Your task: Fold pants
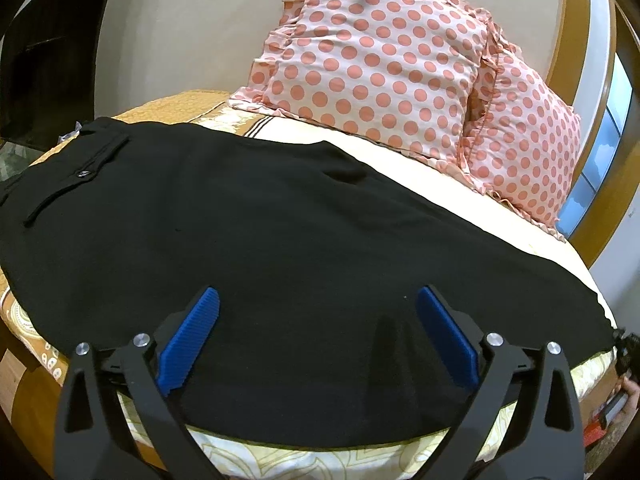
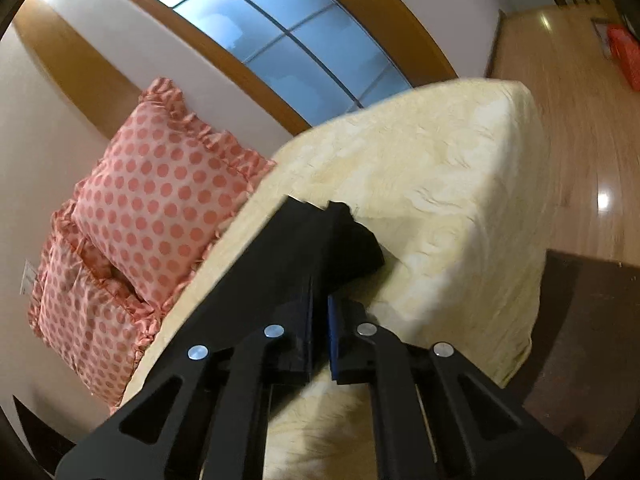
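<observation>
We judge the fold barely begun. The black pants (image 1: 280, 216) lie spread along the near edge of the bed (image 1: 420, 152), one leg apparently laid over the other, with the waistband and a buttoned back pocket (image 1: 80, 172) toward the left end and the legs running off to the right. A small pucker stands up in the cloth near the front edge. No crosswise fold shows yet, so bringing the hem end over toward the waist, and any further folding, is what we think remains.

Our left claw (image 1: 318, 320) hovers over the middle of the pants with its blue pads (image 1: 192, 340) spread wide and nothing between them. Our right claw (image 2: 320, 328) has its pads drawn nearly together on the hem end of the pants (image 2: 316, 240), which it holds pinched, the cuffs lifting slightly off the cream bedspread (image 2: 440, 184) near the foot corner of the bed.

Counting: one pair of pants, one bed, two polka-dot pillows (image 1: 380, 56) leaning against the wall at the head, two claws, one window (image 2: 288, 28) behind the bed. On the wooden floor (image 2: 580, 128) at the far right we see one red object (image 2: 626, 56), too small to name.
</observation>
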A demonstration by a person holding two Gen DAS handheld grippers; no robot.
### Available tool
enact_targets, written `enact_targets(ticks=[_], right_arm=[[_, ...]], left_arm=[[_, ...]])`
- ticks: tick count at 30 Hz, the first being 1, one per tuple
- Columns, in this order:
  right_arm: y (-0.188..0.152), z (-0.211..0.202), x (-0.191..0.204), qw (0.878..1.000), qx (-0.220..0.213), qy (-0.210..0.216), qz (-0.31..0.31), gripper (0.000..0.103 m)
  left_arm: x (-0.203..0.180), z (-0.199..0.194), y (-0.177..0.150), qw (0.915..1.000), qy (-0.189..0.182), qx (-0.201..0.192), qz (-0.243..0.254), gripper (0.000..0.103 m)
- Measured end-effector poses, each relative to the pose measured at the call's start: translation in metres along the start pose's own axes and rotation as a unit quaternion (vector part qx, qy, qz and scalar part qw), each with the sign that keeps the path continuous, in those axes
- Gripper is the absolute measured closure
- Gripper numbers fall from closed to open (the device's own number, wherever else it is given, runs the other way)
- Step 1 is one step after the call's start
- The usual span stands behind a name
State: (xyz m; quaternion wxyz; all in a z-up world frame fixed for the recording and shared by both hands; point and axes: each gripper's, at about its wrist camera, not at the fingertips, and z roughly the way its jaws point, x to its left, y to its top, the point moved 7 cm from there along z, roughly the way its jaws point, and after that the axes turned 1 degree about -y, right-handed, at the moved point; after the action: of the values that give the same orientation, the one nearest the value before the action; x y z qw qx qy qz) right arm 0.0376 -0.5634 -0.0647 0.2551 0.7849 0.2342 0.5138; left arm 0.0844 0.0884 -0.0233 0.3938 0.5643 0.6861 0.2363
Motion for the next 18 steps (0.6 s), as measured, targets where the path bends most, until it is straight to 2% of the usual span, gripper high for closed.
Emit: enact_targets(ticks=[3,5,6,8,9,10,11,12,14,15,17,18], right_arm=[[0.004,-0.002,0.05,0.998,-0.004,0.048,-0.039,0.097],[-0.001,-0.002,0.106,0.992,0.0,0.101,-0.076,0.097],[-0.009,-0.001,0.138,0.986,0.009,0.133,-0.098,0.097],[-0.04,-0.002,0.206,0.966,0.042,0.206,-0.148,0.097],[-0.062,-0.003,0.236,0.953,0.063,0.238,-0.175,0.097],[-0.094,-0.005,0.271,0.933,0.095,0.275,-0.209,0.097],[-0.134,-0.009,0.302,0.908,0.135,0.309,-0.248,0.097],[-0.161,-0.01,0.318,0.891,0.162,0.324,-0.272,0.097],[-0.239,-0.012,0.342,0.843,0.242,0.346,-0.333,0.097],[-0.275,-0.011,0.344,0.822,0.277,0.342,-0.363,0.097],[-0.323,-0.006,0.335,0.798,0.328,0.322,-0.391,0.097],[-0.333,-0.003,0.331,0.796,0.341,0.316,-0.388,0.097]], left_arm=[[-0.002,0.001,-0.001,1.0,0.001,-0.001,0.007,0.002],[-0.003,0.001,-0.001,0.9999,0.003,-0.003,0.01,0.002],[-0.003,0.001,-0.002,0.9999,0.004,-0.004,0.011,0.002],[-0.003,0.001,-0.002,1.0,0.004,-0.003,0.009,0.002],[-0.003,0.001,-0.002,1.0,0.005,-0.004,0.007,0.002],[-0.002,0.001,-0.001,1.0,0.004,-0.004,0.006,0.002],[-0.002,0.001,-0.001,1.0,0.005,-0.005,0.003,0.002],[-0.002,0.001,0.0,1.0,0.005,-0.006,0.002,0.002],[-0.002,0.0,0.0,1.0,0.005,-0.008,0.0,0.002],[-0.001,0.0,0.0,1.0,0.004,-0.008,-0.001,0.002],[-0.002,0.0,0.0,1.0,0.002,-0.009,0.0,0.002],[-0.002,0.0,0.0,1.0,0.0,-0.009,0.001,0.002]])
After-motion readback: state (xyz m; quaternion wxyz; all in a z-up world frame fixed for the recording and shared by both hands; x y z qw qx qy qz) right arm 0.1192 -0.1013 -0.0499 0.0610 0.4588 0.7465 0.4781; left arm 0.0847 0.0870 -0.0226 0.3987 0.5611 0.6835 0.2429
